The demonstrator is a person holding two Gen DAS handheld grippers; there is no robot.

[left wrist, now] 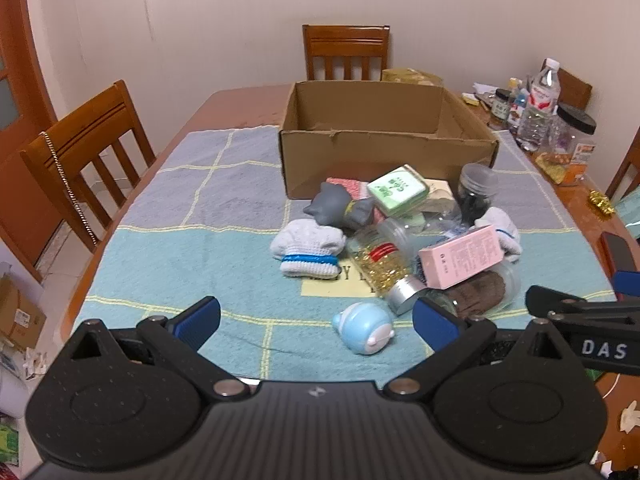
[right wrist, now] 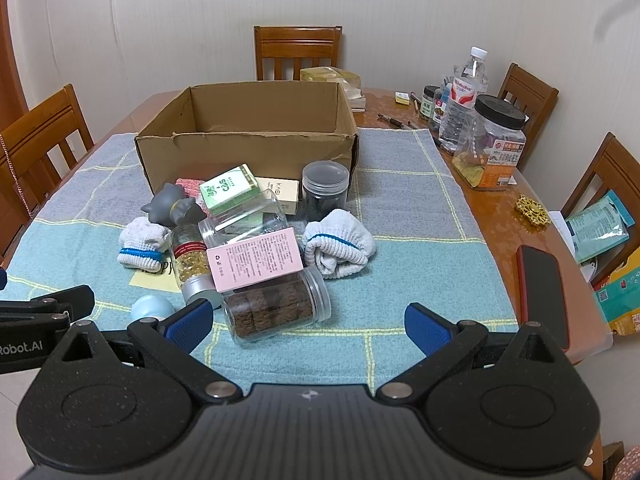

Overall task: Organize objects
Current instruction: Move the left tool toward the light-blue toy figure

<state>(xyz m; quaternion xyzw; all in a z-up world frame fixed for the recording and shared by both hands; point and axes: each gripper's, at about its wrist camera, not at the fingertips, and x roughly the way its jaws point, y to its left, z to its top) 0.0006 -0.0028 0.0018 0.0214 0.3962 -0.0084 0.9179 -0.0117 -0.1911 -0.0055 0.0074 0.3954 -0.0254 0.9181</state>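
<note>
A: Left gripper [left wrist: 316,320], how set?
B: Blue-padded fingers spread wide, nothing between them; hung over the near edge of the blue-and-grey checked tablecloth [left wrist: 160,236]. Pale blue rounded plastic toy [left wrist: 364,327] lay on its side just ahead, close to the right finger.

A: And the right gripper [right wrist: 308,326]?
B: Likewise splayed, gripping nothing. Clear plastic jar of brown discs [right wrist: 276,308] lay tipped over just ahead, near the left finger.

A: Where sat the rest?
B: Heaped mid-cloth: pink rectangular carton [right wrist: 256,264] resting on that jar, clear bottle of golden capsules [right wrist: 190,258] on its side, grey rubber cat figure [right wrist: 172,206], green-and-white small box [right wrist: 230,190], two rolled white socks with blue bands [right wrist: 340,246], upright dark jar with clear lid [right wrist: 324,190].

A: The open brown cardboard box [right wrist: 248,160]?
B: Stood behind the heap, toward the cloth's far edge; visible part of the inside bare.
</note>
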